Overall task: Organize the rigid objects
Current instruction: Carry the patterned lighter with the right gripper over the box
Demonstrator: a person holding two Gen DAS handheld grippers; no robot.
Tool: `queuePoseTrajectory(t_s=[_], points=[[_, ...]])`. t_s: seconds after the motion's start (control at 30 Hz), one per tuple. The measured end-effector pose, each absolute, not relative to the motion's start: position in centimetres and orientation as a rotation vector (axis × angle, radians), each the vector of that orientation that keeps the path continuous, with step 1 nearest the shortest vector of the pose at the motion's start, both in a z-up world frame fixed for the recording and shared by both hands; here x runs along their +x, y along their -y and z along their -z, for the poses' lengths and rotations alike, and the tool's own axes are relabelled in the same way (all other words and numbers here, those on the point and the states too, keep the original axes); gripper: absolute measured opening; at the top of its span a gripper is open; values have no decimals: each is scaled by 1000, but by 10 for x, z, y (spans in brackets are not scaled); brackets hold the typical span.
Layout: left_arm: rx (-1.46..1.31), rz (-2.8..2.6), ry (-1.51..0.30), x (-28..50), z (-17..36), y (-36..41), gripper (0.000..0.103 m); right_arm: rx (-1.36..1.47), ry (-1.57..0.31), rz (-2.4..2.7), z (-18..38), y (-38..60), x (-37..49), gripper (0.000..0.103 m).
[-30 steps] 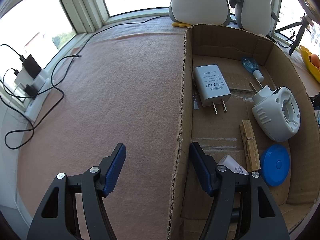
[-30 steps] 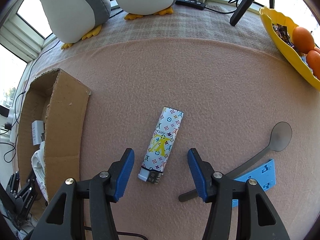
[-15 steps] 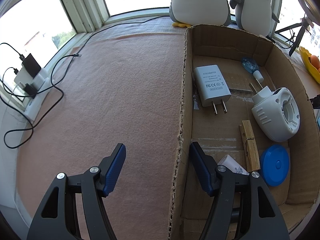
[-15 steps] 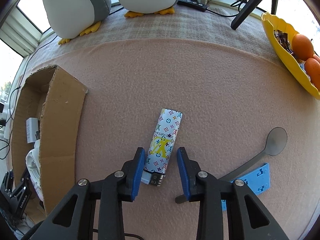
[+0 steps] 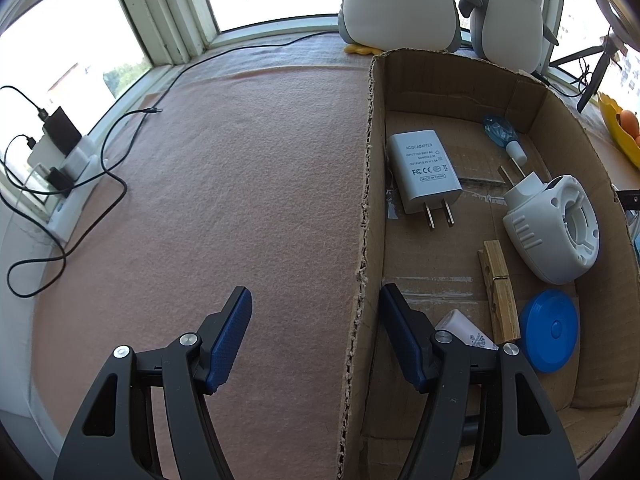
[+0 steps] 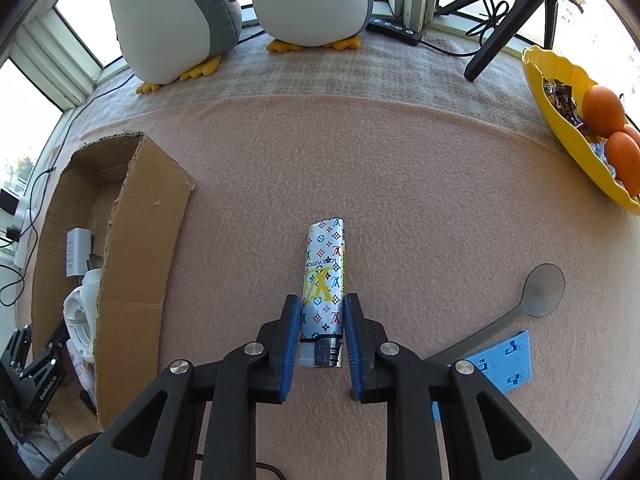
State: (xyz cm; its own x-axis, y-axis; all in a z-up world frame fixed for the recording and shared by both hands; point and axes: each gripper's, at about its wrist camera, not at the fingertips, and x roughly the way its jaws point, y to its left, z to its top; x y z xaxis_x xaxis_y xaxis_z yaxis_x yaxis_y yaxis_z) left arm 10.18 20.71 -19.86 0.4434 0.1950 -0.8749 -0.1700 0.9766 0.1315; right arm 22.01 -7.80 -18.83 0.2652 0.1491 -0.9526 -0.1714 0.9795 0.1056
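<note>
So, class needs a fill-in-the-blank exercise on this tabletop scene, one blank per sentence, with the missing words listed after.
1. The right tongs are shut on the ____.
2. The white adapter lies inside the ____ box.
3. The left tongs are ____, straddling the box wall.
4. The grey spoon rests partly on a ____ card.

Missing words: lighter; cardboard; open; blue

Bright window daylight, blown highlights, fisheye-warped edges.
</note>
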Motion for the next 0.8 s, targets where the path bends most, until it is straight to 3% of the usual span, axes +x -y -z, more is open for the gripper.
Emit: queuePoseTrajectory(t_s=[0.07, 0.1, 0.8], points=[[25, -227, -1088, 102, 199, -207, 67, -32, -1254, -233, 177, 73, 218, 17], [26, -227, -1088, 102, 199, -207, 67, -33, -1240, -244, 172, 72, 217, 10], [20, -226, -1083, 102, 198, -207, 67, -71, -1050, -409, 115, 4, 204, 9]])
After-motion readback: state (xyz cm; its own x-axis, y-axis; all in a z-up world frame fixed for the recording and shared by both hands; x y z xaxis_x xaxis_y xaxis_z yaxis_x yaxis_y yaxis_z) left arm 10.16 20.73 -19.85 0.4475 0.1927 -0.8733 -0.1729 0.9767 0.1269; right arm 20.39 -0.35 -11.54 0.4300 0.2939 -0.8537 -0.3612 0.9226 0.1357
